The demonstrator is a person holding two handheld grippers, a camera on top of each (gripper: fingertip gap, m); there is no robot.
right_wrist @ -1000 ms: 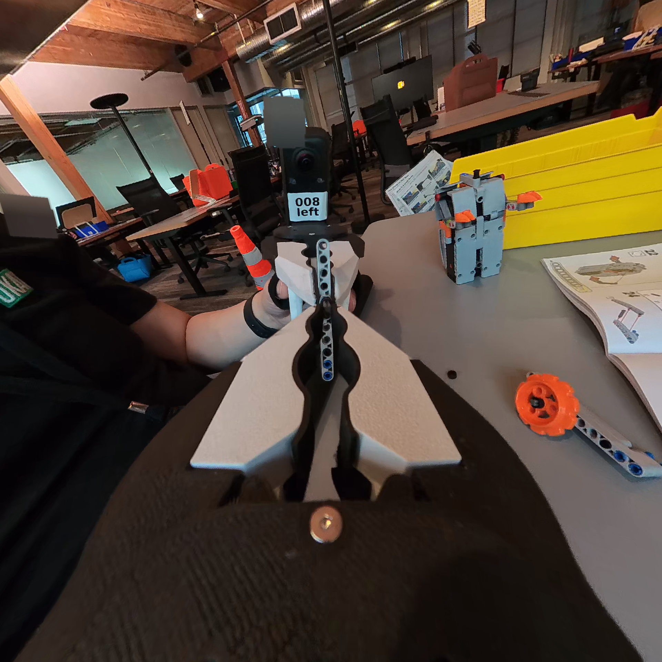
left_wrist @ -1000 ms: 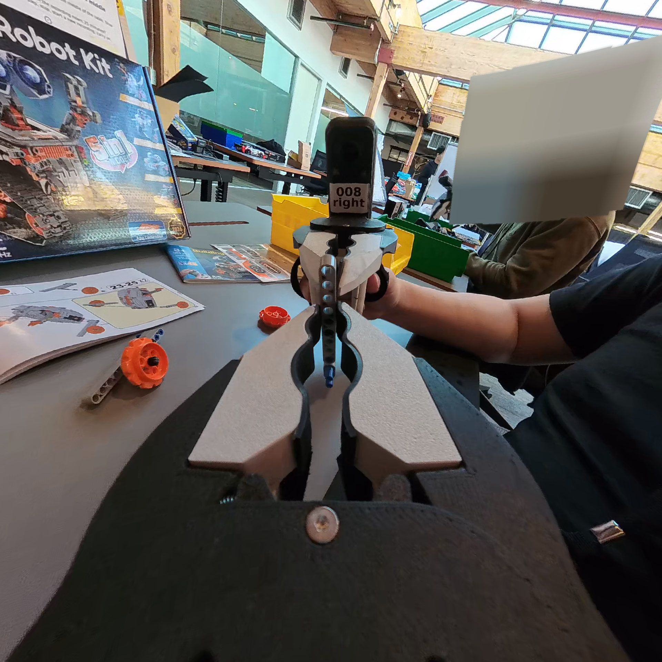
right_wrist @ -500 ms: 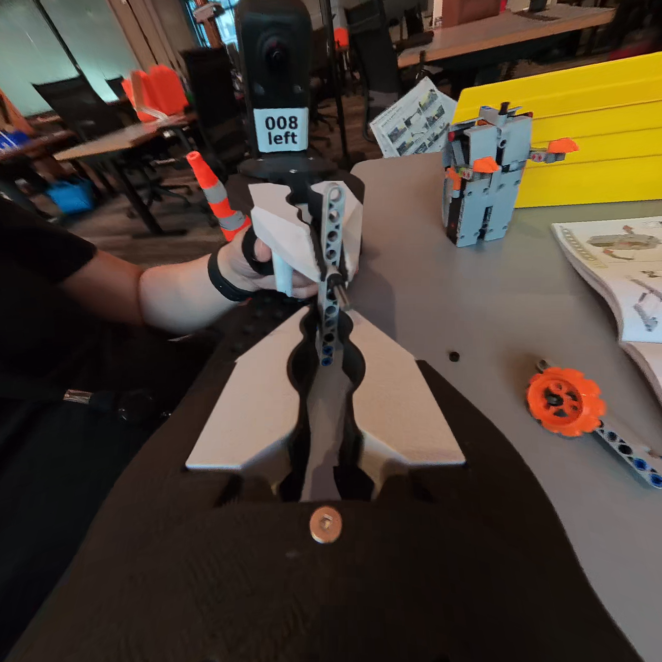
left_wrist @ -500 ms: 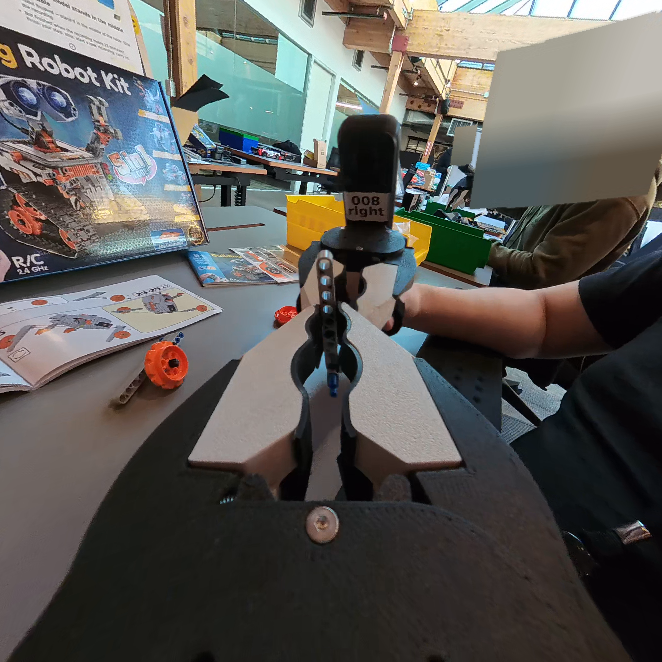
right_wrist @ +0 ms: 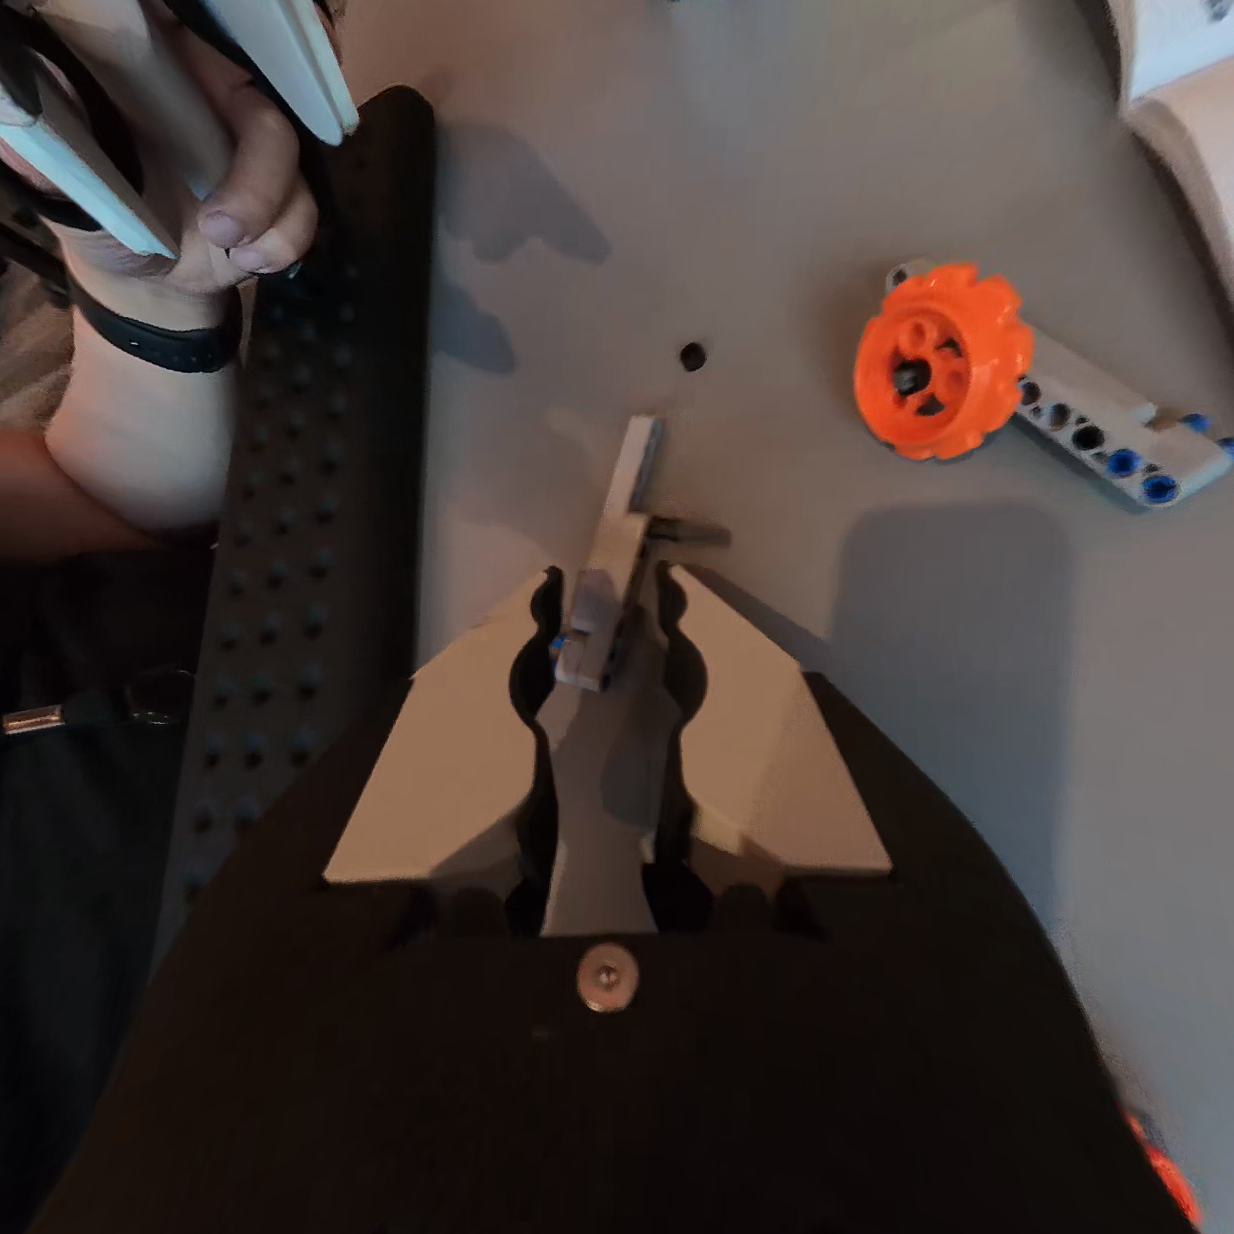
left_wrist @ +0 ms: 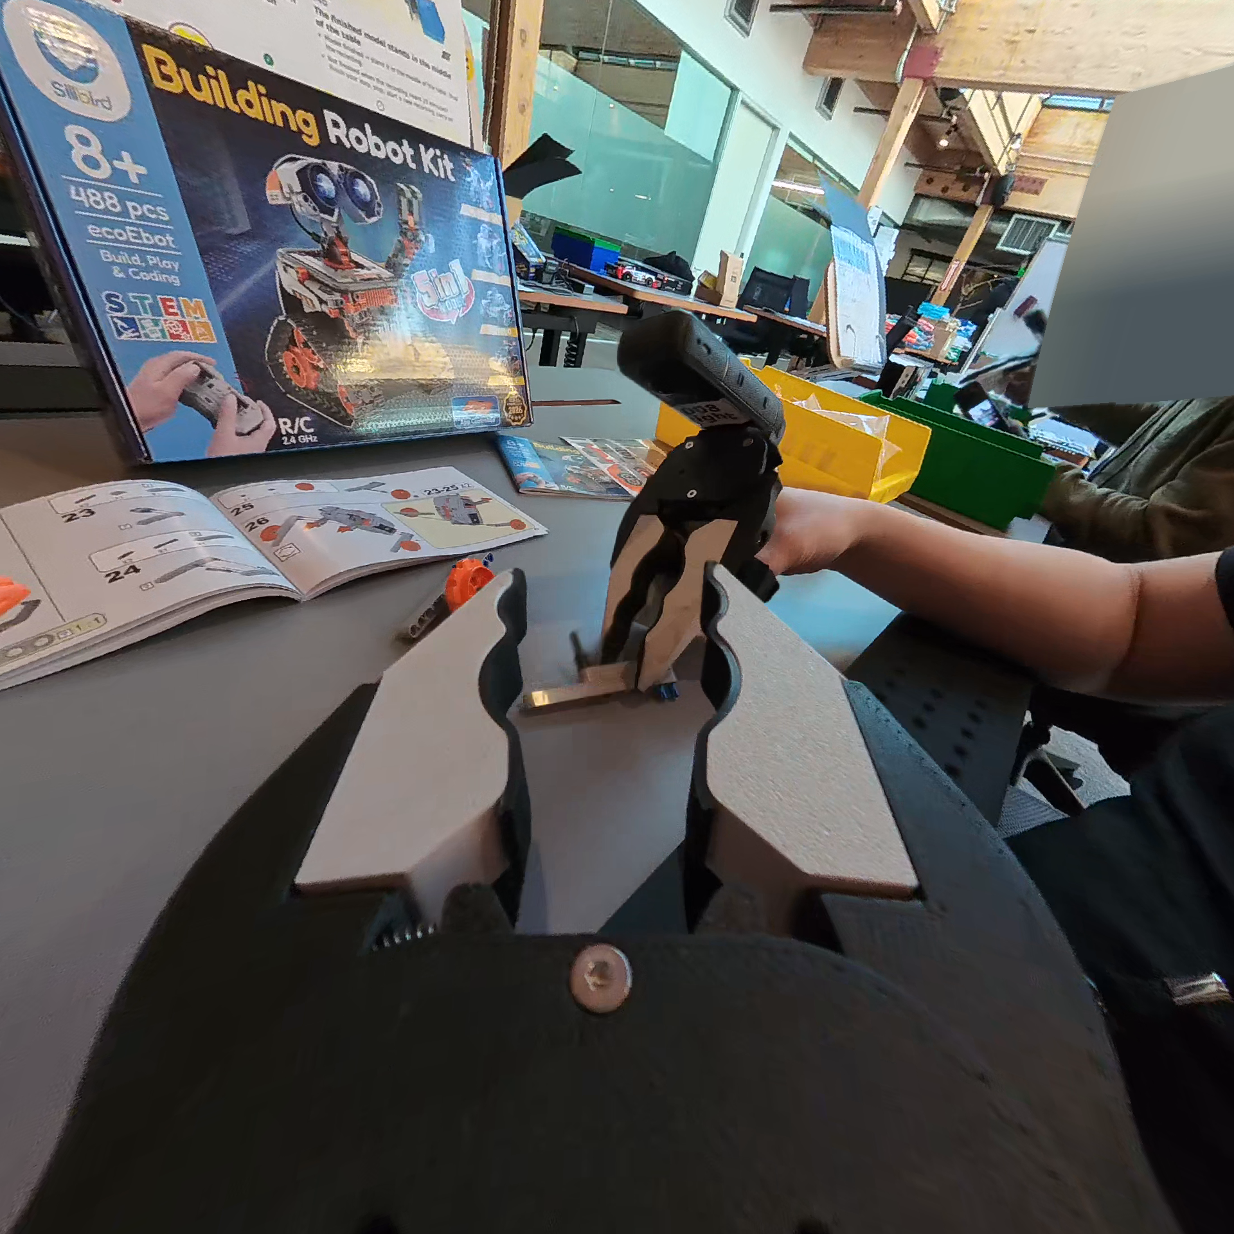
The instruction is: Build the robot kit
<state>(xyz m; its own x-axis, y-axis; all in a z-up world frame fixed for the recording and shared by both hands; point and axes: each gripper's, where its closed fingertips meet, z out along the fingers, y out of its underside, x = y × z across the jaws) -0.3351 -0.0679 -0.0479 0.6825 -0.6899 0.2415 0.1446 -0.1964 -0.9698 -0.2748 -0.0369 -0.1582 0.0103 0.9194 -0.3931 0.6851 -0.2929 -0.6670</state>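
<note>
Left hand-held gripper (left_wrist: 611,641) has its jaws wide apart, nothing between them, hovering low over the grey table (left_wrist: 200,734). Right hand-held gripper (right_wrist: 604,587) points down at the table, jaws a little apart around a grey perforated beam (right_wrist: 618,527) with a dark pin sticking out sideways; the beam lies on or just at the table surface, blurred, so whether the fingers actually touch it cannot be told. In the left wrist view the right hand-held gripper tilts steeply down, tips at the beam, just ahead of the left one's open fingers. Near the beam: an orange gear wheel (right_wrist: 945,360) mounted on another grey beam with blue pins (right_wrist: 1102,447). Further off: an open instruction booklet (left_wrist: 200,547), a blue kit box (left_wrist: 267,267) standing upright, a yellow bin (left_wrist: 841,447), a green bin (left_wrist: 961,467).
</note>
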